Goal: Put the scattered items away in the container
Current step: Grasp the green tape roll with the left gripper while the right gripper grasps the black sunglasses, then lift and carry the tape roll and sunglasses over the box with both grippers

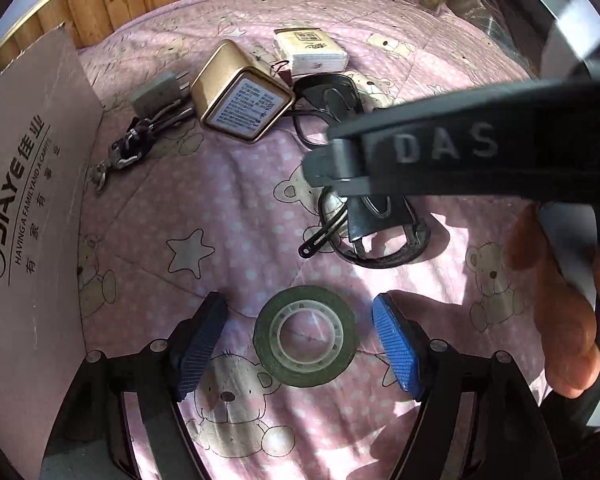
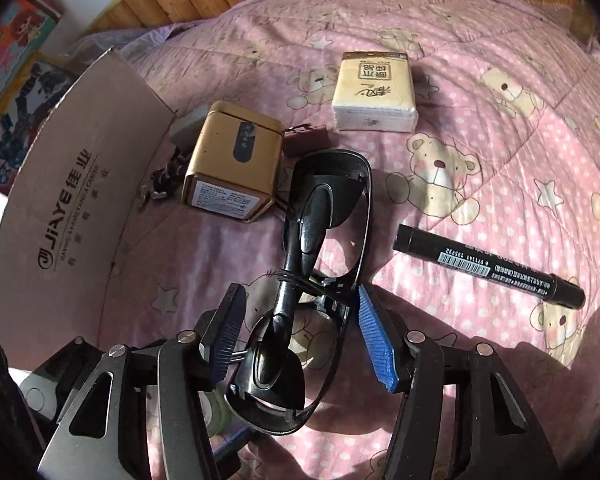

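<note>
A green tape roll (image 1: 305,336) lies flat on the pink bear quilt, between the blue pads of my open left gripper (image 1: 300,344); neither pad touches it. Black glasses (image 2: 324,208) lie lengthwise on the quilt. One end sits between the fingers of my right gripper (image 2: 300,336), which stands open around the frame with a gap on the left side. In the left wrist view the right gripper (image 1: 332,168) reaches in from the right over the glasses (image 1: 380,236), where a black hair clip (image 1: 318,240) rests. The cardboard box flap (image 1: 32,220) (image 2: 76,184) stands at the left.
A gold tin (image 1: 240,96) (image 2: 232,168), tissue pack (image 1: 312,50) (image 2: 374,96), charger (image 1: 156,92) and keys (image 1: 128,148) lie beyond. A black marker (image 2: 488,268) lies right of the glasses. A hand (image 1: 560,320) is at the right. Wooden wall behind.
</note>
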Tool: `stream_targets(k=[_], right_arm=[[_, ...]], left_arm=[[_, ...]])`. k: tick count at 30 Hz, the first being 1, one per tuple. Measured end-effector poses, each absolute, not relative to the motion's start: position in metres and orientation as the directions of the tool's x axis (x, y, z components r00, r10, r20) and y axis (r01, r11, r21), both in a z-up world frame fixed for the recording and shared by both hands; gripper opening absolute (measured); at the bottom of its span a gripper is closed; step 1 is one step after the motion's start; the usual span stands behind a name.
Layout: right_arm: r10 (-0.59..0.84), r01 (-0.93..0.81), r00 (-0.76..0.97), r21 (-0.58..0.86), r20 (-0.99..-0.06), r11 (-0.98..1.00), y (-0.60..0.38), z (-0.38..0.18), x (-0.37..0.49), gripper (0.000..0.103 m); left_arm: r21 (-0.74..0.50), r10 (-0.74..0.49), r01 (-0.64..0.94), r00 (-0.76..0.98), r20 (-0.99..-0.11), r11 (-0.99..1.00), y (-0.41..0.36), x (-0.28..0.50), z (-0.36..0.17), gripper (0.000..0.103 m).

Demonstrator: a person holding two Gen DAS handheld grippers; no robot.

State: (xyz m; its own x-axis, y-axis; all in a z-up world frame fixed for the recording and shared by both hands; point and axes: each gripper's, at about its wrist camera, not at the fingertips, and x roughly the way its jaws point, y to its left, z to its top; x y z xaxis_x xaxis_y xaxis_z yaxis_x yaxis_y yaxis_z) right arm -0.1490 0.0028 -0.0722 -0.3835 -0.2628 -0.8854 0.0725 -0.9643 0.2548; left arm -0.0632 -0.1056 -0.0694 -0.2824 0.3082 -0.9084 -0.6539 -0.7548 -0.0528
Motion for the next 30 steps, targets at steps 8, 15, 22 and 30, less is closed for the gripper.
stream_targets(k=[8,15,22,30], right_arm=[[-0.218,0.089,-0.427,0.199,-0.878,-0.976,0.007,-0.072,-0.142,0.036],[-0.274,0.007,-0.431,0.3,-0.86,-0.954,0.022,-0.06,-0.13,0.036],[-0.287,-0.005,-0.45,0.323,-0.846,-0.946,0.027,-0.043,-0.113,0.036],[-0.305,0.019,-0.461,0.334,-0.834,-0.942,0.021,-0.028,-0.092,0.036]], left_arm=[[-0.135,0.399,-0.636,-0.292,-0.869,-0.76,-0.134,-0.067,-0.064,0.049],[-0.198,0.436,-0.599,-0.283,-0.854,-0.776,-0.144,-0.068,-0.051,0.049],[-0.232,0.459,-0.574,-0.29,-0.839,-0.785,-0.155,-0.063,-0.038,0.049],[-0.233,0.48,-0.572,-0.328,-0.814,-0.787,-0.156,-0.058,-0.019,0.049]])
